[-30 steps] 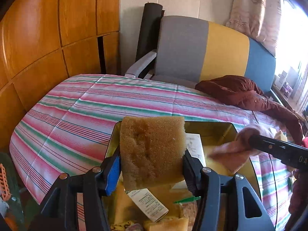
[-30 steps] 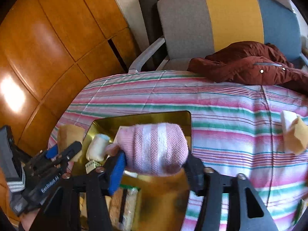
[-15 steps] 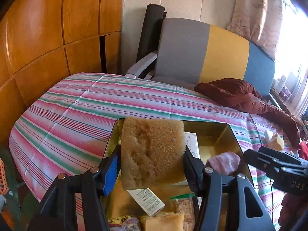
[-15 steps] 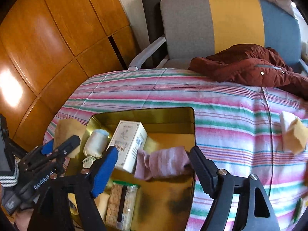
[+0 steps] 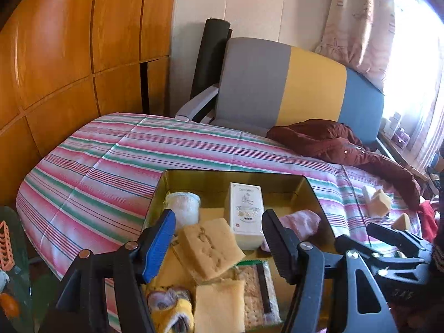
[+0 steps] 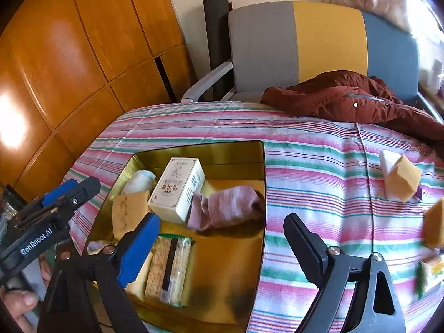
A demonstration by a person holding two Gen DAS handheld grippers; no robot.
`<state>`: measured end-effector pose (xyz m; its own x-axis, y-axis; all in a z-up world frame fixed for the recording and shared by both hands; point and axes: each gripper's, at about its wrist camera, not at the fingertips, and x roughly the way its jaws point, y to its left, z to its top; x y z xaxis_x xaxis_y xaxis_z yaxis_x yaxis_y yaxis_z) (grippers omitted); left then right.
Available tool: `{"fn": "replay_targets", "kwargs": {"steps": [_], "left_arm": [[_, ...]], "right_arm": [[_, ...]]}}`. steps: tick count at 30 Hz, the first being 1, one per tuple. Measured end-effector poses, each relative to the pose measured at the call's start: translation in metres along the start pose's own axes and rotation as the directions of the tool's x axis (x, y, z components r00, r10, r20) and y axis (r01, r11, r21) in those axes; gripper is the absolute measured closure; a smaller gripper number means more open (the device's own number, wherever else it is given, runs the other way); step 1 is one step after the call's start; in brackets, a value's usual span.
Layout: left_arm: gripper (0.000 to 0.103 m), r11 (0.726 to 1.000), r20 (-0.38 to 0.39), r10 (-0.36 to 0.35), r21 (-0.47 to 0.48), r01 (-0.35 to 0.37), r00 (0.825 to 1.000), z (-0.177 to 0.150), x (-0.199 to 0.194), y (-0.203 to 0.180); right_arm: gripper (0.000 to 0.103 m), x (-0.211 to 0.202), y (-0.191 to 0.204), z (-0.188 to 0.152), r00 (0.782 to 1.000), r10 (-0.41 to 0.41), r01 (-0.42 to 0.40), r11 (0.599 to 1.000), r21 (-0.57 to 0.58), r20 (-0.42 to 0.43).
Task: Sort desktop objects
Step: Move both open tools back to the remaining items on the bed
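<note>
A gold tray [image 5: 236, 173] [image 6: 194, 148] sits on the striped cloth. My left gripper [image 5: 219, 247] hovers over its near end with its jaws opening. The tan sponge [image 5: 208, 249] [image 6: 127, 211] lies loose in the tray below them, touched by neither pad. My right gripper [image 6: 222, 249] stands over the tray's near right edge, its jaws opening wide with nothing between them. The pink sock [image 6: 227, 206] [image 5: 301, 222] rests in the tray beside a white box [image 6: 177, 188] [image 5: 247, 213]. Each gripper shows at the edge of the other's view.
The tray also holds a rolled white cloth [image 5: 183, 205], a cracker packet [image 6: 169, 269] and a yellow sponge [image 5: 219, 305]. Loose sponges [image 6: 402, 179] lie on the cloth to the right. A red-brown jacket [image 6: 355, 102] and a striped chair [image 6: 299, 41] stand behind.
The left gripper let go of the tan sponge and the right let go of the pink sock; both now lie in the tray. Both grippers drew back towards me.
</note>
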<state>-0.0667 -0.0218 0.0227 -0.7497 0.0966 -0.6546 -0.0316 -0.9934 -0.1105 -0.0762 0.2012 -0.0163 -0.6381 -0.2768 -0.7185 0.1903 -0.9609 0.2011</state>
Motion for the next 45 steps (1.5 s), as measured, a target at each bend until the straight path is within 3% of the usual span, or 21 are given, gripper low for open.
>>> {"fn": "replay_targets", "kwargs": {"steps": [12, 27, 45], "left_arm": [[0.037, 0.998, -0.009, -0.021, 0.066, 0.022, 1.0, -0.025, -0.02, -0.024], [0.037, 0.987, -0.067, -0.064, 0.141, 0.073, 0.996, -0.047, -0.018, -0.056], [0.037, 0.945, -0.148, -0.136, 0.277, 0.174, 0.979, -0.072, -0.011, -0.111]], "right_arm": [[0.01, -0.016, -0.008, -0.025, 0.999, -0.049, 0.049, 0.999, -0.006, 0.016], [0.004, -0.036, -0.039, -0.045, 0.991, -0.128, 0.127, 0.991, 0.03, 0.037], [0.001, -0.05, -0.1, -0.068, 0.967, -0.252, 0.253, 0.962, 0.107, -0.02]]}}
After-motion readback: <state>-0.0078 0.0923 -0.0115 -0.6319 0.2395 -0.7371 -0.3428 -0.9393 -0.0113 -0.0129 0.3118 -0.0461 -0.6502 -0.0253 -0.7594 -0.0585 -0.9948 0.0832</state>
